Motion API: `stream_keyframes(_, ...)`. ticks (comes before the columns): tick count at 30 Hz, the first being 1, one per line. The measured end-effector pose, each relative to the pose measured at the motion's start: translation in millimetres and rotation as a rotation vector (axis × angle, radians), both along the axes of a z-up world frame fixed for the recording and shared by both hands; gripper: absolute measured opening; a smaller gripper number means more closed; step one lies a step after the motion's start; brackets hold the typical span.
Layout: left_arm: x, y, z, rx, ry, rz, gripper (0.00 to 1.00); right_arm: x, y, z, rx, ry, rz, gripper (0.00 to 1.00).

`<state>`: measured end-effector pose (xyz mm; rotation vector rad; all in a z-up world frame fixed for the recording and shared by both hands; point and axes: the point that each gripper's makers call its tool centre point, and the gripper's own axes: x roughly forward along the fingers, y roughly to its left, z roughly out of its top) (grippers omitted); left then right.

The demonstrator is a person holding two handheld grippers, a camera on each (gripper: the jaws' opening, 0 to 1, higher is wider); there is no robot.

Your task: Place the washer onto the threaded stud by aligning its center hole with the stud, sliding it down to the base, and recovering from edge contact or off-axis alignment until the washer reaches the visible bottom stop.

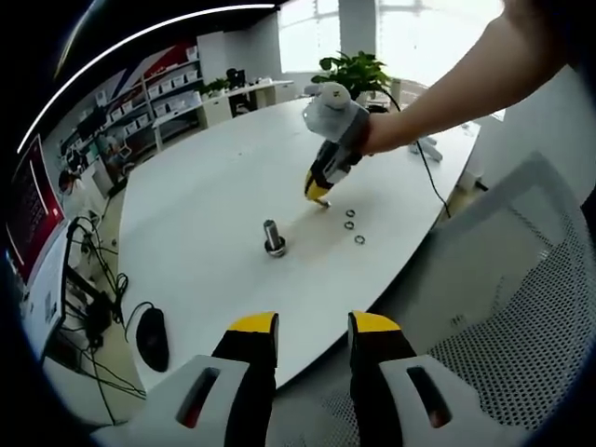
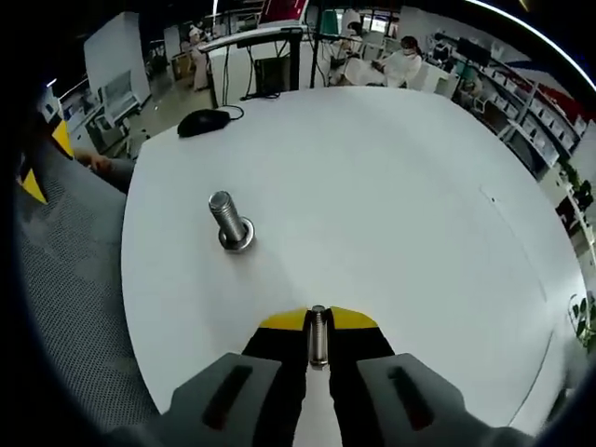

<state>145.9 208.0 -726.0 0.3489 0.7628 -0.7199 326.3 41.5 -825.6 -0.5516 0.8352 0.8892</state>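
A short threaded stud (image 1: 273,237) stands upright on its wider base on the white table (image 1: 205,186). In the right gripper view the stud (image 2: 228,220) is ahead and to the left of my right gripper (image 2: 318,322). That gripper is shut on a metal washer (image 2: 318,340), held edge-on between its yellow tips. From the left gripper view, the right gripper (image 1: 319,193) hovers just above the table beyond the stud, in a person's hand. My left gripper (image 1: 314,326) is open and empty off the table's near edge.
Three spare washers (image 1: 351,224) lie in a row right of the stud. A black mouse (image 2: 203,121) sits near the table's edge. A grey mesh chair (image 1: 521,326) stands beside the table. A potted plant (image 1: 354,70) and cables are at the far end.
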Motion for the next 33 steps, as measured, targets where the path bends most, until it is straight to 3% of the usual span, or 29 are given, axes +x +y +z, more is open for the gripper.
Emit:
stream_keyframes(16, 0.5, 2, -2.6, 0.011, 0.009, 0.009, 0.28, -5, -8, 12.3, 0.078, -0.029, -0.069, 0.08)
stream_keyframes(33, 0.3, 2, -2.6, 0.012, 0.009, 0.009, 0.28, -6, -9, 11.9, 0.076, -0.019, -0.078, 0.09)
